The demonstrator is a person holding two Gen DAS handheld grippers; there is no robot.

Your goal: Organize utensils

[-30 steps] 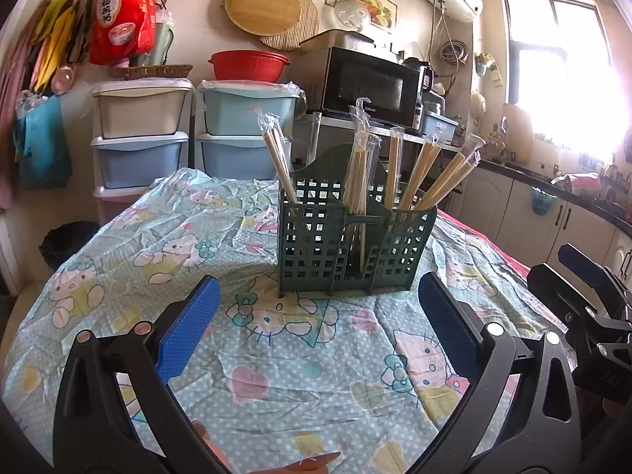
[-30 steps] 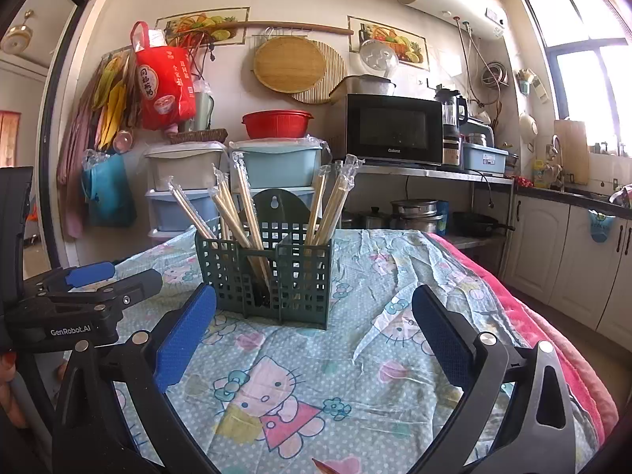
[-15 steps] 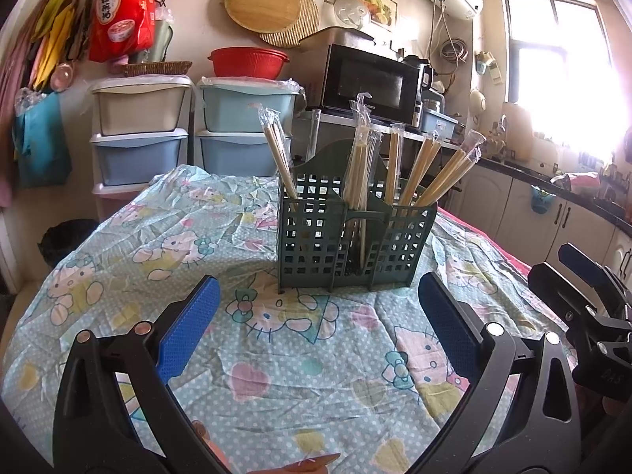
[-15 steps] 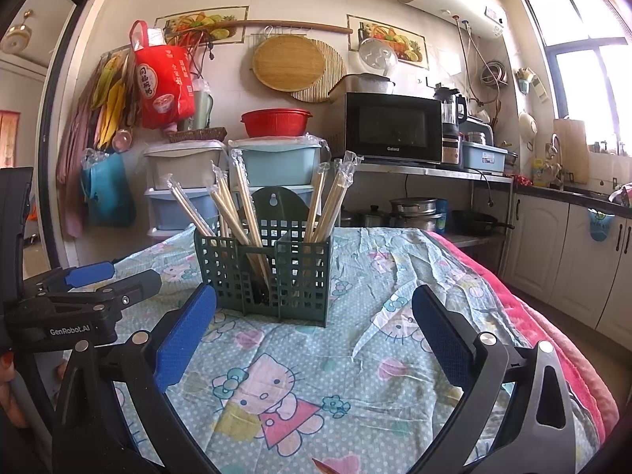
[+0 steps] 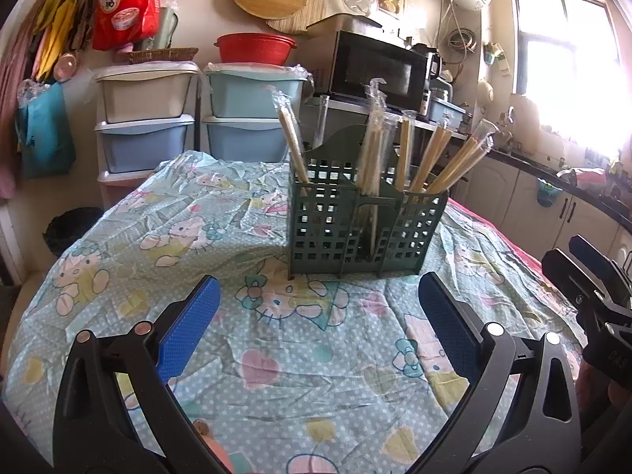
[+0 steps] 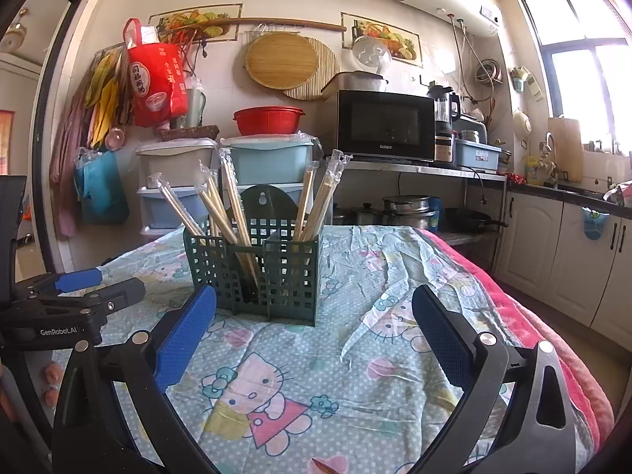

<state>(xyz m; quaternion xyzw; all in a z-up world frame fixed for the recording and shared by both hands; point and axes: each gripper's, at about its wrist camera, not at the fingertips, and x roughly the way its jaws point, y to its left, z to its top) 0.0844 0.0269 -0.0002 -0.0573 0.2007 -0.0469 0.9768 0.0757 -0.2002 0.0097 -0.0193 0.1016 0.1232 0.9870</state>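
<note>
Kitchen clutter lines the back wall, from a red bag (image 6: 158, 79) printed with Chinese characters at left to a Galanz microwave (image 6: 385, 125) at right. On the table (image 6: 355, 414), draped in a Hello Kitty cloth, the left gripper (image 6: 98, 286), marked GenRobot.AI, hovers empty with fingers spread. A green utensil caddy (image 6: 256, 272) stands mid-table, upright, holding plastic-wrapped chopsticks (image 6: 233, 201). The right gripper (image 6: 314, 333) likewise hovers empty, fingers spread wide.

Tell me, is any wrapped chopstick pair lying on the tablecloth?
No, the wrapped chopsticks all stand inside the green basket.
</note>
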